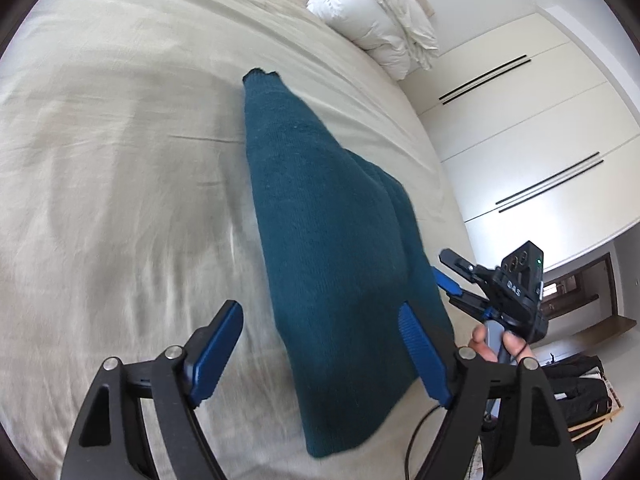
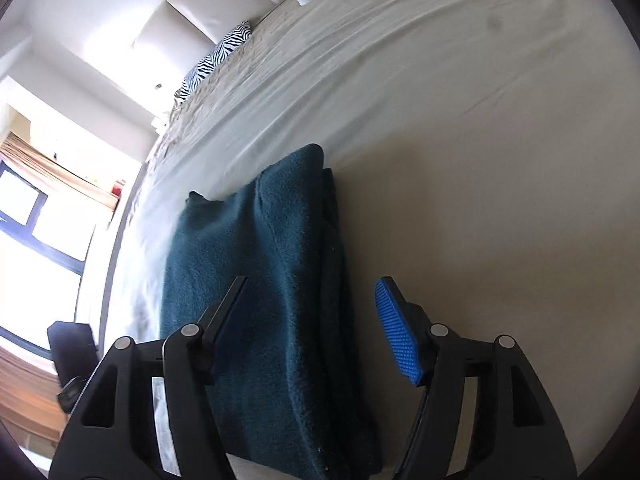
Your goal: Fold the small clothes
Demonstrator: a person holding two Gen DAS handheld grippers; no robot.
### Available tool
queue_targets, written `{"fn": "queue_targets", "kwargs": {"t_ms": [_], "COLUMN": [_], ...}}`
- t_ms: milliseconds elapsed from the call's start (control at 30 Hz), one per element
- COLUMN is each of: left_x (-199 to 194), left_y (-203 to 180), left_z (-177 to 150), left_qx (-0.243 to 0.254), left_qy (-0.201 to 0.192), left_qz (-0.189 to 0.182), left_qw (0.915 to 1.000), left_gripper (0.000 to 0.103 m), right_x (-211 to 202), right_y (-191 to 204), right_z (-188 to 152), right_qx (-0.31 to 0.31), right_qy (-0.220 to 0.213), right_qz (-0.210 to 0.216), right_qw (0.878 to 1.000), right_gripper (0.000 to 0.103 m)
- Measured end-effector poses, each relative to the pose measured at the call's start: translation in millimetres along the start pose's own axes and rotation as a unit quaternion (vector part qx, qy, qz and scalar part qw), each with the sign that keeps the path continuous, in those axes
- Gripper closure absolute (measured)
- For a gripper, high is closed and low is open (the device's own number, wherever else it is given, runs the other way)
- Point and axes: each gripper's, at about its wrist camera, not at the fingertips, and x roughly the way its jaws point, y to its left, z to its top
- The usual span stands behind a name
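A dark teal knitted garment (image 1: 320,216) lies folded into a long narrow strip on the beige bed sheet (image 1: 120,160). My left gripper (image 1: 320,344) stands open over its near end; the right pad (image 1: 424,356) overlaps the cloth's edge, and the left pad is over bare sheet. The right gripper (image 1: 454,276), held by a hand (image 1: 486,346), sits at the garment's right edge. In the right wrist view the same garment (image 2: 260,280) runs away from me, with my right gripper (image 2: 312,320) open astride it and neither pad pressing on the cloth.
A bundled white duvet (image 1: 372,12) lies at the bed's far end, by white wardrobe doors (image 1: 520,140). A zebra-print pillow (image 2: 218,54) rests near the padded headboard (image 2: 208,4). A bright window (image 2: 36,220) and a dark bag (image 1: 576,384) flank the bed.
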Motion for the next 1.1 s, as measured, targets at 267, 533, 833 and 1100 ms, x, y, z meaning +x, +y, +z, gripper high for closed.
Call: {"fn": "queue_targets", "kwargs": {"t_ms": [267, 533, 833, 1100], "left_x": [31, 55, 42, -30], "left_y": [9, 8, -16, -22], "left_z": [16, 19, 14, -9], "left_qx": [-0.017, -0.012, 0.036, 0.058], "left_qy": [0.016, 0.038, 0.036, 0.007], "left_qz": [0.011, 0.026, 0.078, 0.092], "left_qw": [0.9997, 0.9988, 0.9957, 0.994], "left_gripper": [0.022, 0.048, 0.065, 0.065], "right_x": [34, 53, 49, 17], "right_y": [-17, -14, 38, 104], "right_z": [-3, 1, -9, -49], "right_qx": [0.021, 0.008, -0.081, -0.137], "right_qy": [0.027, 0.067, 0.036, 0.01], "right_qz": [0.038, 0.024, -0.068, -0.062], "right_qw": [0.999, 0.997, 0.994, 0.989], "right_gripper": [0.04, 0.071, 0.083, 0.086]}}
